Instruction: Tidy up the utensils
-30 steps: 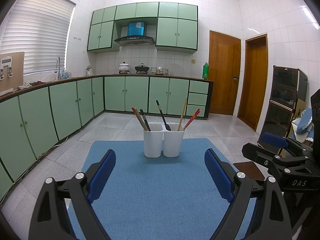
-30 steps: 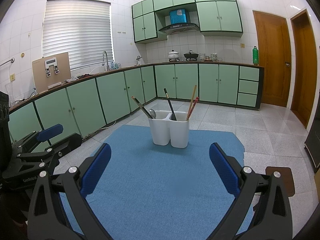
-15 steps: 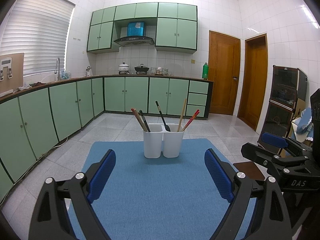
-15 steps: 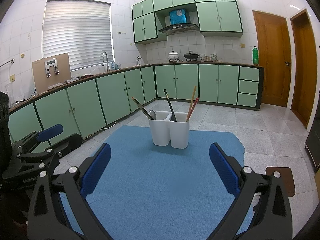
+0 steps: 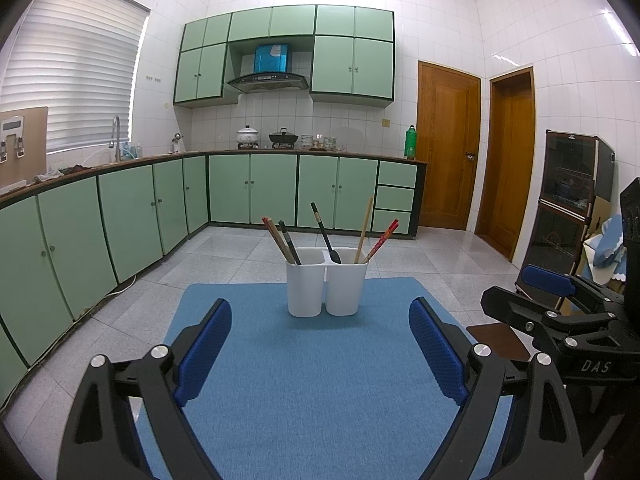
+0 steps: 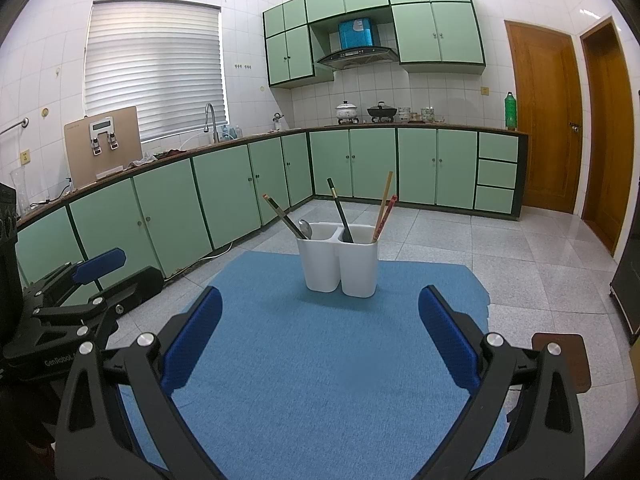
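Note:
A white two-compartment utensil holder (image 5: 326,286) stands upright on the far half of a blue mat (image 5: 312,380); it also shows in the right wrist view (image 6: 340,266). Chopsticks (image 5: 276,238) and a dark handle lean in its left compartment. A black spoon (image 5: 326,236), a wooden chopstick and red chopsticks (image 5: 380,242) lean in the right one. My left gripper (image 5: 320,352) is open and empty, well short of the holder. My right gripper (image 6: 320,344) is open and empty, likewise short of it. Each gripper shows at the edge of the other's view.
The mat (image 6: 320,360) covers a small table above a grey tiled floor. Green cabinets (image 5: 120,216) run along the left and back walls. Two wooden doors (image 5: 448,148) are at the back right. A dark glass cabinet (image 5: 568,208) stands at the right.
Both grippers stay open and nearly still. The view has shifted only slightly; the holder and utensils have not moved.

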`<state>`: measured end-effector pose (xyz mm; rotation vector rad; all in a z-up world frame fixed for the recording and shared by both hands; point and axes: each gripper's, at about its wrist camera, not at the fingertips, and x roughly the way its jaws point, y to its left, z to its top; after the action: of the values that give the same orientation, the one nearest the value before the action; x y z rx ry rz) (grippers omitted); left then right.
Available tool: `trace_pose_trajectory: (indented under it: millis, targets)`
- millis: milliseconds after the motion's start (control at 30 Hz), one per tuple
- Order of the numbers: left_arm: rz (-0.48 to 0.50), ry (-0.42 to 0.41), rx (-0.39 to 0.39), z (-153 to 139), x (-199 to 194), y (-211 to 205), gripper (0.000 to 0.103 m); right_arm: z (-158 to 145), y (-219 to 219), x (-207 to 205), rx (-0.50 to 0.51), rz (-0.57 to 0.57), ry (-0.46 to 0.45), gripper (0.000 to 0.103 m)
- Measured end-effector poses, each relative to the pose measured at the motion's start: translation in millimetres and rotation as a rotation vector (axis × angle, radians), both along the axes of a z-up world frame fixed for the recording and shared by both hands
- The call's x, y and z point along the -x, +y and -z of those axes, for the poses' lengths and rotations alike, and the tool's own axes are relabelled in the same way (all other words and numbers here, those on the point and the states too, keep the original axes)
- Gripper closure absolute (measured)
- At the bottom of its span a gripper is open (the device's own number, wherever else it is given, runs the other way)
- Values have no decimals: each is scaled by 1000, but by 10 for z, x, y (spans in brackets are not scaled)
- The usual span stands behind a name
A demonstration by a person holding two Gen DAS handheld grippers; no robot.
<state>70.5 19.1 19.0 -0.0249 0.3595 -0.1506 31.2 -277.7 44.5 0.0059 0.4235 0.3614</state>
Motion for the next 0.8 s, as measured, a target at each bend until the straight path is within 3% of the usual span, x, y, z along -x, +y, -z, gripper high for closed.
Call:
trace_pose_trajectory:
  millis: [800]
  targets:
    - [6,13,15,18,-37,16,15,40,68,-14,0,1,7,7]
